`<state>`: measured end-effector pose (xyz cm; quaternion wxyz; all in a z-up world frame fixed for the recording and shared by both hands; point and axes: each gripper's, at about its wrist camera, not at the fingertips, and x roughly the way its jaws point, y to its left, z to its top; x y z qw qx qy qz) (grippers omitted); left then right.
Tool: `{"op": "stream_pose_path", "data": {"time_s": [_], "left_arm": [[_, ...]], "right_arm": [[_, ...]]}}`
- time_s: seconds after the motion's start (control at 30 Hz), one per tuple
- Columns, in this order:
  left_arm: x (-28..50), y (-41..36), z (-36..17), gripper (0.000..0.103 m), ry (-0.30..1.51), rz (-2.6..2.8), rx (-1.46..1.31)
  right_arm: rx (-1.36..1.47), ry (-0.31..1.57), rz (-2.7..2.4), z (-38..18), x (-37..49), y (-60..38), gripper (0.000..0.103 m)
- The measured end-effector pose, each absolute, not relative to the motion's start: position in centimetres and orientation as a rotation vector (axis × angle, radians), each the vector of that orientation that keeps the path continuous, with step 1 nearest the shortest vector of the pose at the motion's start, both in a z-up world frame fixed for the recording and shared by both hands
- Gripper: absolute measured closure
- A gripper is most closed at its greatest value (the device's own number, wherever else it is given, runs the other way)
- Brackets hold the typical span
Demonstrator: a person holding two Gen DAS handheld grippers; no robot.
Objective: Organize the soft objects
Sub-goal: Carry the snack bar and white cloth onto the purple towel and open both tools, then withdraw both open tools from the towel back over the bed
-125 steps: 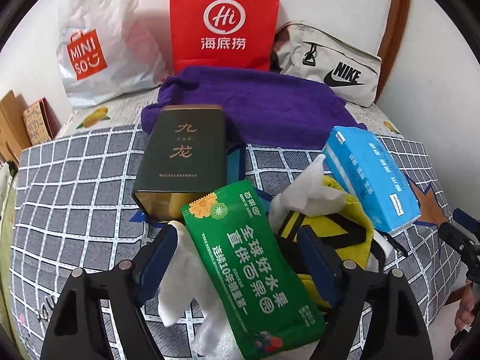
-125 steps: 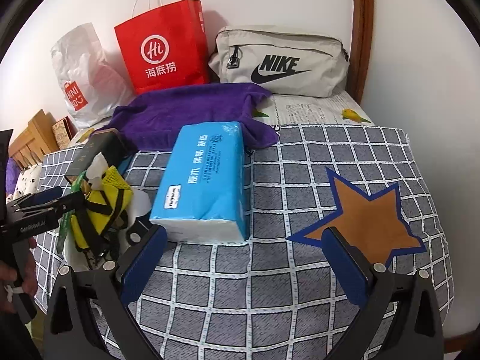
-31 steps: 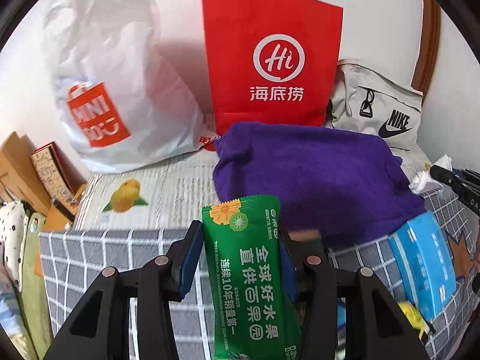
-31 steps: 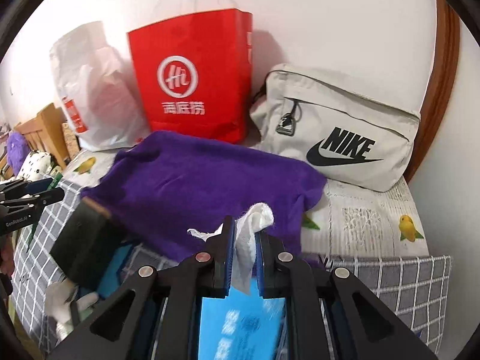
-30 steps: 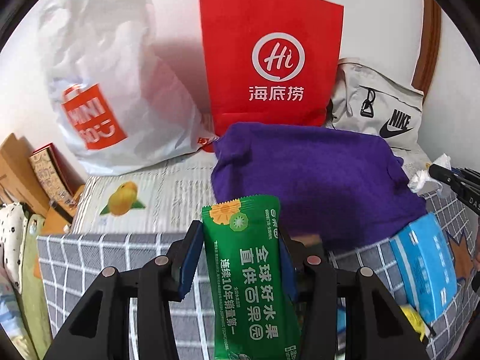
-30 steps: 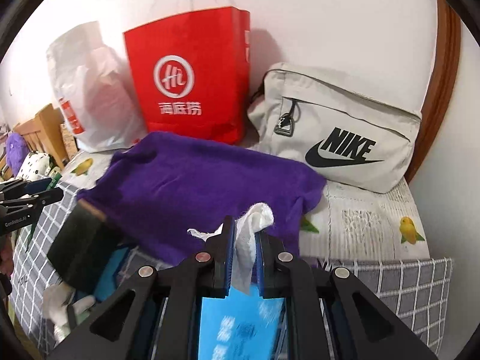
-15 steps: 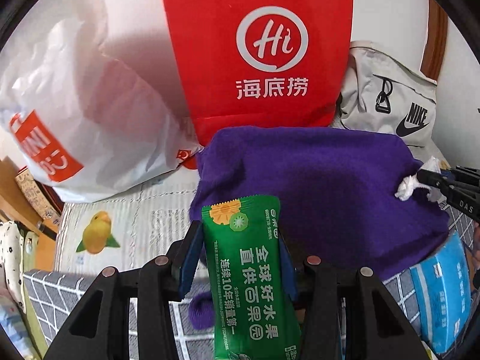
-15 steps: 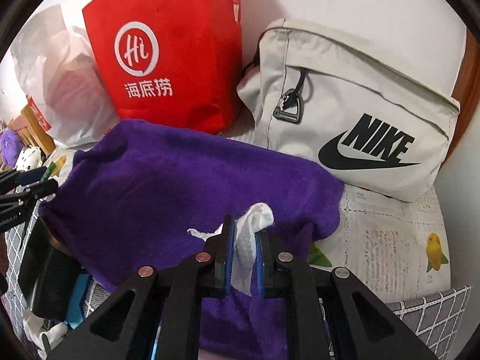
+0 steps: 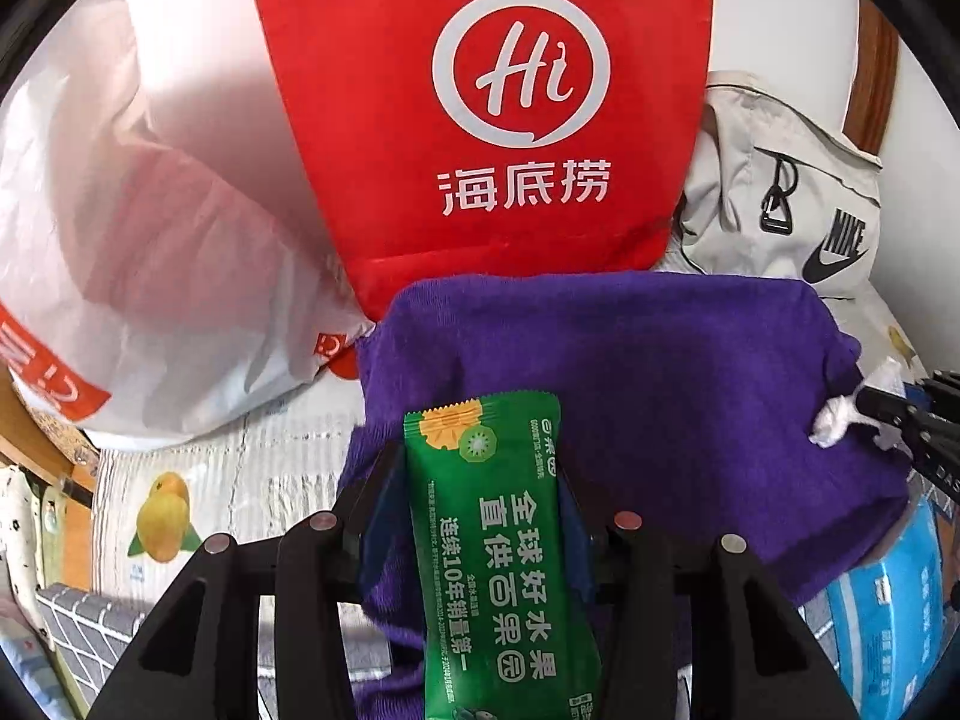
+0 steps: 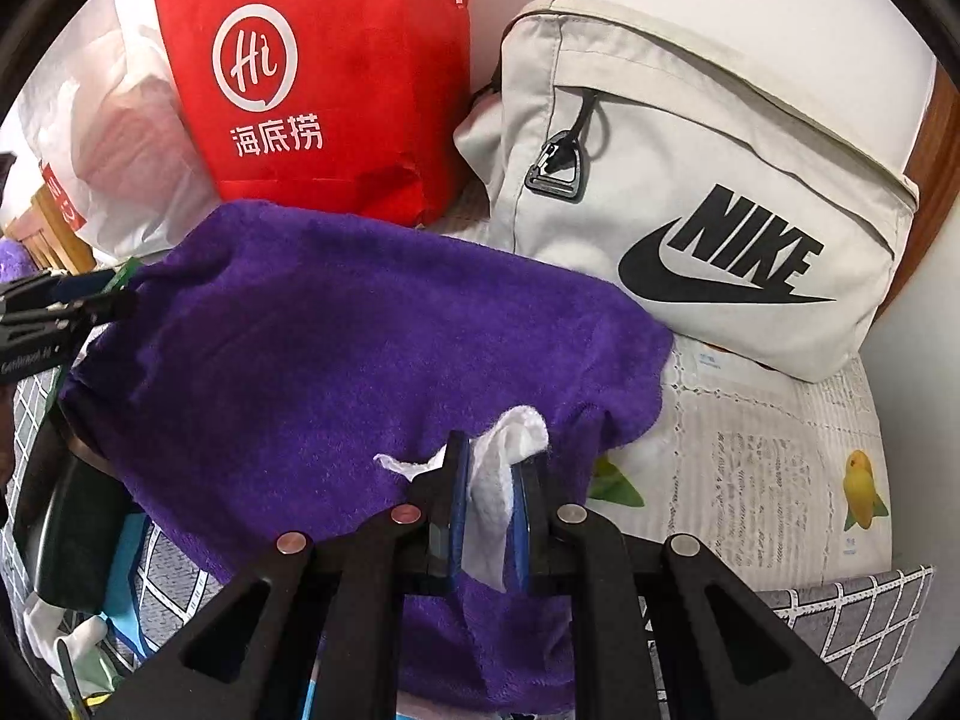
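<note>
Left wrist view: the left gripper point(image 9: 483, 516) is clamping its blue fingers point(image 9: 375, 519) on the sides of a green snack packet point(image 9: 501, 546), which is standing up between them and hanging over the near edge of a purple towel point(image 9: 660, 390). Judging by its look, the packet is light, crinkly and slick, so a hold across its middle, as now, seems safer than one at a sealed end.

Right wrist view: the right gripper point(image 10: 489, 483) is pinching its fingers point(image 10: 459, 483) nearly together on a crumpled white tissue point(image 10: 498, 480), with a loose tuft sticking out above the tips. The tissue is probably very light, limp and easy to tear, so it wants a gentle hold on its bunched part. It is hovering over the right part of the same towel, which is lying spread on the bed.

Beyond the towel, a red paper bag point(image 10: 324, 78), a white plastic bag point(image 9: 138, 228) and a grey Nike pouch point(image 10: 708, 198) are leaning against the wall. A blue tissue pack point(image 9: 888, 606) is lying partly under the towel's near right corner.
</note>
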<state>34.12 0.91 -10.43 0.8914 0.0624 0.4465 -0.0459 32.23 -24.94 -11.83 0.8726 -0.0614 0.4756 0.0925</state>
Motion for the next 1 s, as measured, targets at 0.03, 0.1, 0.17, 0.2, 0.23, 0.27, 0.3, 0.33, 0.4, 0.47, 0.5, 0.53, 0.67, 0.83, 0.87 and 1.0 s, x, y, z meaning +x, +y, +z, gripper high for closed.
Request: {"op": "stream_pose_path", "data": {"time_s": [0.03,0.1,0.17,0.2,0.23,0.27,0.3,0.33,0.4,0.47,0.5,0.53,0.67,0.83,0.87,1.0], "left_arm": [[34.4,0.9,-10.5,0.058,0.927,-0.095,0.129],[34.9,0.9,-10.6,0.058,0.927,-0.095,0.120],[35.5,0.8,-10.7,0.058,0.925,-0.095,0.122],[35.7,0.7,-10.8,0.058,0.926,-0.092,0.127],[36.0,0.6,-11.0,0.058,0.929,-0.090,0.134],[36.2,0.5,-11.1,0.057,0.936,-0.092,0.137],[36.3,0.5,-11.2,0.057,0.940,-0.095,0.139],[36.4,0.4,-11.1,0.057,0.938,-0.096,0.139],[36.5,0.3,-11.1,0.056,0.936,-0.091,0.142],[36.5,0.2,-11.0,0.053,0.937,-0.094,0.137],[36.5,0.2,-11.1,0.049,0.943,-0.091,0.138],[36.5,0.2,-11.1,0.046,0.949,-0.087,0.141],[36.1,0.3,-10.8,0.036,0.947,-0.068,0.147],[35.0,1.3,-9.5,0.036,0.935,-0.042,0.133],[34.6,1.4,-9.1,0.036,0.929,-0.044,0.129],[32.6,1.6,-8.2,0.036,0.909,-0.029,0.127]], "right_arm": [[-0.128,0.996,0.192,-11.9,32.1,-25.0,0.088],[-0.130,0.992,0.190,-11.9,32.1,-25.1,0.087],[-0.128,0.994,0.187,-11.9,32.0,-25.2,0.086],[-0.125,0.993,0.186,-11.9,31.9,-25.2,0.085],[-0.123,0.991,0.185,-11.9,31.9,-25.2,0.080],[-0.121,0.986,0.184,-11.9,31.8,-25.2,0.077],[-0.120,0.979,0.181,-11.9,31.7,-25.2,0.068],[-0.119,0.974,0.178,-11.8,31.6,-25.2,0.061],[-0.119,0.964,0.176,-11.7,31.4,-25.1,0.059],[-0.119,0.960,0.176,-11.5,31.2,-25.2,0.059],[-0.116,0.958,0.174,-11.4,31.1,-25.2,0.058],[-0.112,0.958,0.175,-11.4,31.1,-25.2,0.058],[-0.109,0.957,0.172,-11.2,30.8,-25.2,0.058],[-0.089,0.944,0.170,-10.3,30.0,-25.6,0.058],[-0.082,0.938,0.171,-10.0,29.8,-25.7,0.058],[-0.057,0.914,0.158,-9.1,28.6,-25.8,0.058]]}}
